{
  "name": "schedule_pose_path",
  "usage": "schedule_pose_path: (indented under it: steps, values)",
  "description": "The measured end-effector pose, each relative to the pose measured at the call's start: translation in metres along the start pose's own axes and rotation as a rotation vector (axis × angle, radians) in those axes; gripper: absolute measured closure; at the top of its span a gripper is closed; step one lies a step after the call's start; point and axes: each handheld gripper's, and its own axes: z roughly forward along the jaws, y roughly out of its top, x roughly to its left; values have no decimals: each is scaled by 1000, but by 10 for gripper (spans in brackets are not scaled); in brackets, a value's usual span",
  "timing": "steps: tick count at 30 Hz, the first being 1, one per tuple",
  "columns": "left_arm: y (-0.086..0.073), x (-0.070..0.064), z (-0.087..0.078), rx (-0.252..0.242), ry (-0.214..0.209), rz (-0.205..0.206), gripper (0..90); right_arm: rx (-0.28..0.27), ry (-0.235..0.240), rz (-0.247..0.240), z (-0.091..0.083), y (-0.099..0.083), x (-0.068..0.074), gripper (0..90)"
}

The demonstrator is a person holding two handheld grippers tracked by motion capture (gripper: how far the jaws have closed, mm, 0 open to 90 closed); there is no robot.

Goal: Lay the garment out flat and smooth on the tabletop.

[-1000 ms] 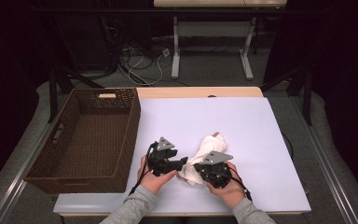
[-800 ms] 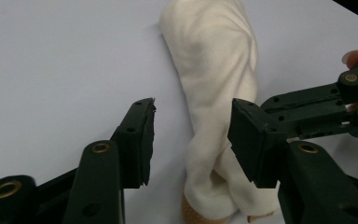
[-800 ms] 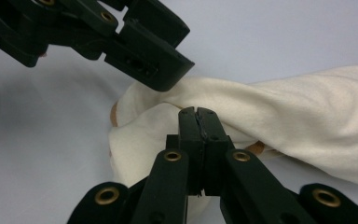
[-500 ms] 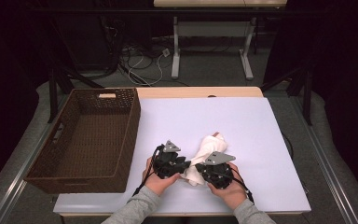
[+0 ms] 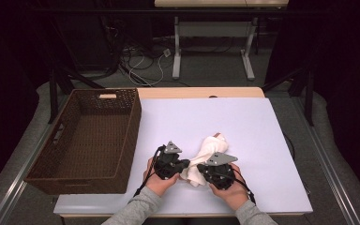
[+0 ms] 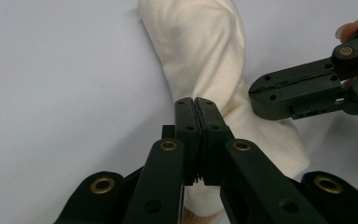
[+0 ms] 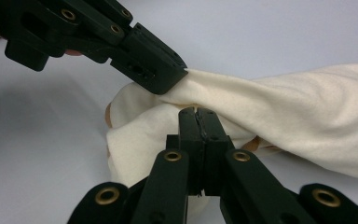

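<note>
Cream cloth [image 5: 205,154] pinched by both closed tools: left tool [image 6: 197,105], right tool [image 7: 198,114].

No readable text, label, brand, number or sign anywhere: none on the cream cloth [image 5: 205,157] at lower centre, none on the wicker basket [image 5: 126,140] at left, none on the white tabletop [image 5: 243,122].

Cream cloth [image 5: 205,154]: soft knit fabric, matt, faintly fuzzy nap, creased and twisted. Left gripper [image 6: 197,105] and right gripper [image 7: 198,114]: black matt plastic with brass-coloured rivets; ribbed rubbery pads on the jaw faces. Basket [image 5: 56,136]: dark brown woven wicker, rough. Table top [image 5: 243,122]: smooth, matt, pale sheet, with a light wood edge at the far side.
</note>
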Motion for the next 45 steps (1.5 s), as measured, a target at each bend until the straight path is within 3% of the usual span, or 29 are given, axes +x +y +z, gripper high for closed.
schedule_pose_path:
  steps: [19, 24, 32, 38, 45]
  values:
    - [4, 16, -18, -60, 35, -53, 896, -32, -27, 19, -8, 2, -11, 900]
    - [5, 17, -20, -74, 29, -69, 896, -57, -44, 53, -16, 3, -20, 900]
    - [6, 15, -21, -76, 31, -43, 896, -84, -54, 59, -24, 5, -23, 900]
    - [3, 14, -16, -65, 39, -49, 884, -75, -55, 53, -19, 4, -21, 900]
    - [3, 10, -15, -59, 18, -52, 893, -45, -53, 57, -13, 2, -22, 900]
